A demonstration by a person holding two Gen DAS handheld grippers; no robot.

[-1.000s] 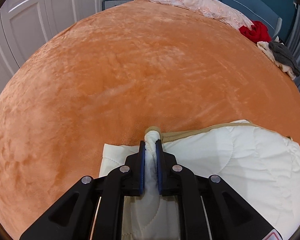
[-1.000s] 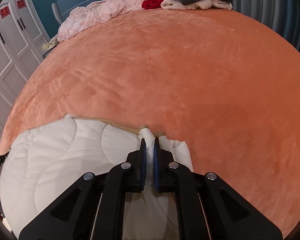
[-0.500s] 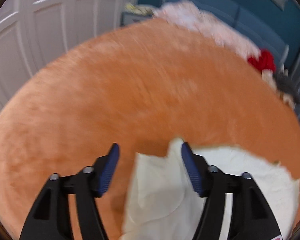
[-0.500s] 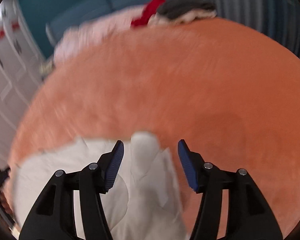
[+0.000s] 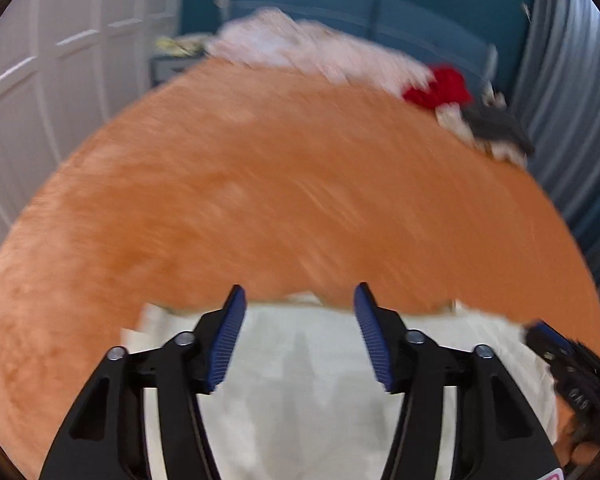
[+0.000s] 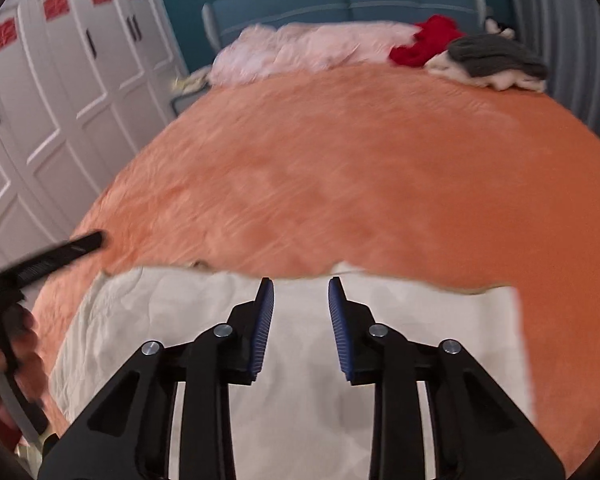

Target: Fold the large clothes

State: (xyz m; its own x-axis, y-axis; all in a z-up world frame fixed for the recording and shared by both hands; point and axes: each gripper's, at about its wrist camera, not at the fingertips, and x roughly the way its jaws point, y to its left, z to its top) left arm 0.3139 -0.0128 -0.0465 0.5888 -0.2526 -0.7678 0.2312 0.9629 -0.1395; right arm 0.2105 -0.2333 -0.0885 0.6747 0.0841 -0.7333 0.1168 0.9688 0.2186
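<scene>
A cream quilted garment (image 5: 300,360) lies folded flat on the orange bedspread (image 5: 260,200), near its front edge. My left gripper (image 5: 300,288) hovers above the garment's far edge. Its jaws are closing and nothing is between the blue pads. In the right wrist view the same garment (image 6: 172,312) spreads out under my right gripper (image 6: 300,280). Those jaws are also closing on nothing, clear of the cloth. A black finger of the left gripper (image 6: 72,248) reaches in at the left edge, held by a hand (image 6: 4,360).
At the head of the bed lie a pale pink heap of clothes (image 6: 308,48), a red garment (image 6: 428,44) and a grey and white pile (image 6: 496,60). White wardrobe doors (image 6: 60,100) stand to the left and a grey curtain (image 5: 572,120) to the right.
Both grippers let go of the bunched garment edge they pinched and rose back from the bed. Their jaws sprang wide, then narrowed. The garment now lies flat.
</scene>
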